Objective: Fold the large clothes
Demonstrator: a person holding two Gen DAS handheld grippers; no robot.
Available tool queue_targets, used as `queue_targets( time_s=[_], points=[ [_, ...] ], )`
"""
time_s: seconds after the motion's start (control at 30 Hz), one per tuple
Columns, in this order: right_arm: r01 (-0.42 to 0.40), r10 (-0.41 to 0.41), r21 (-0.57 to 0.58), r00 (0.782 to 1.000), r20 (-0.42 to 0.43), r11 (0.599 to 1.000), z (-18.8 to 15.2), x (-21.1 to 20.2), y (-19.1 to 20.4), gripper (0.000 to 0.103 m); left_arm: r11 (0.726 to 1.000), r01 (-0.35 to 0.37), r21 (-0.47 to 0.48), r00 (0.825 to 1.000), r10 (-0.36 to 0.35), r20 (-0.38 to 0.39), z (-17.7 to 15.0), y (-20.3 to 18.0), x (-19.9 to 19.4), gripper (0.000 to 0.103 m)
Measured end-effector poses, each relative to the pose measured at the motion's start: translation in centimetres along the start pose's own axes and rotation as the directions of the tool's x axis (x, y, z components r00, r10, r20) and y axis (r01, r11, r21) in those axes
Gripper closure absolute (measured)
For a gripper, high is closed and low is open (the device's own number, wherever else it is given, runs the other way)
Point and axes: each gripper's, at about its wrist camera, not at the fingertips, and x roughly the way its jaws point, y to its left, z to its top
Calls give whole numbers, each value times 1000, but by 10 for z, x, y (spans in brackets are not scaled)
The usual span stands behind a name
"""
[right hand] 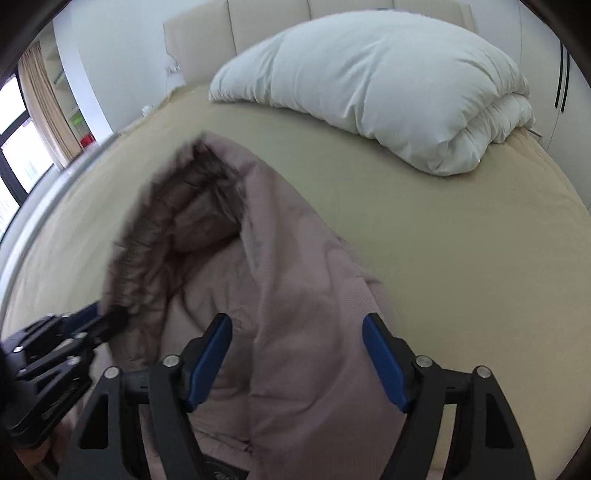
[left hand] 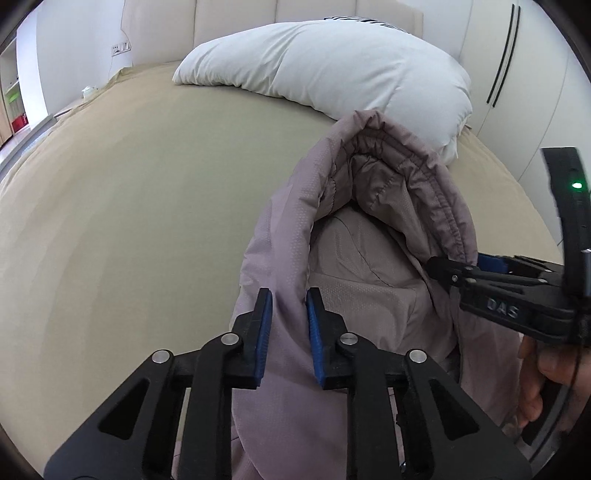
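Observation:
A mauve padded jacket (left hand: 295,229) with a hood (left hand: 388,166) is held up above the tan bed (left hand: 129,184). My left gripper (left hand: 289,306) is shut on the hood's left edge, fabric pinched between its blue pads. In the right wrist view the jacket (right hand: 295,277) hangs between the wide-apart fingers of my right gripper (right hand: 297,332), which is open. The left gripper (right hand: 107,321) shows there at lower left, clamping the hood's elastic rim. The right gripper (left hand: 443,269) shows at the right of the left wrist view, at the hood's right edge.
A folded white duvet (left hand: 332,66) lies at the head of the bed, in front of the beige headboard (left hand: 236,26). White wardrobe doors (left hand: 517,74) stand to the right. A window with curtains (right hand: 33,122) and shelves are at the left.

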Motion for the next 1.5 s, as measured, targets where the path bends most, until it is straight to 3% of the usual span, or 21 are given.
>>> queue_targets(
  time_s=[0.03,0.1,0.17,0.37,0.5,0.63,0.7,0.83,0.9,0.93,1.0,1.07,1.2,1.27,1.33,1.4,1.47,1.5],
  points=[
    [-8,8,36,1000,-6,999,1,1,-7,60,1000,3,-4,1000,-3,-1,-2,1,-1,91],
    [-16,15,52,1000,16,998,-2,-9,-14,84,1000,10,-16,1000,-10,6,-1,-1,0,94],
    [-11,9,29,998,63,1000,-9,-30,-16,90,999,22,-26,999,-21,42,-6,0,-14,95],
    [-123,106,49,960,258,991,-63,-133,-51,91,998,63,-22,978,-57,201,-50,6,-95,97],
    [-143,126,27,933,336,989,-132,-187,-60,91,994,107,7,946,-104,309,-102,3,-164,98],
    [-214,175,73,918,356,974,-213,-209,-72,91,984,180,11,917,-172,361,-167,-5,-212,98],
    [-267,215,116,916,337,957,-254,-207,-78,91,978,209,17,915,-202,350,-206,-12,-224,98],
    [-273,212,227,942,260,935,-313,-190,-97,91,962,270,29,930,-268,252,-284,-24,-236,98],
    [-277,210,267,944,253,923,-331,-196,-105,91,960,278,33,943,-279,183,-312,-29,-239,98],
    [-255,189,281,952,242,925,-335,-202,-109,90,956,293,8,940,-290,179,-318,-26,-244,98],
    [-215,139,293,955,261,932,-335,-221,-113,86,954,300,-12,929,-289,231,-307,-19,-260,98],
    [-244,152,265,933,326,933,-323,-248,-106,86,954,300,-9,908,-282,309,-277,-14,-277,98],
    [-249,183,120,898,400,961,-280,-279,-62,84,948,304,94,872,-317,373,-211,-29,-284,98],
    [-214,177,55,905,388,975,-259,-273,-38,84,949,290,123,886,-315,341,-190,-43,-267,98],
    [-199,180,23,926,331,980,-247,-251,-23,83,956,261,131,924,-287,251,-183,-55,-230,98],
    [-127,122,4,964,235,992,-243,-216,-16,67,965,242,100,961,-252,111,-189,-58,-178,98],
    [-93,92,1,989,120,996,-256,-176,-16,65,970,241,42,970,-242,8,-207,-55,-134,98],
    [-98,100,-26,986,136,995,-264,-171,-15,65,970,239,42,971,-240,6,-215,-54,-126,98]
  ],
)
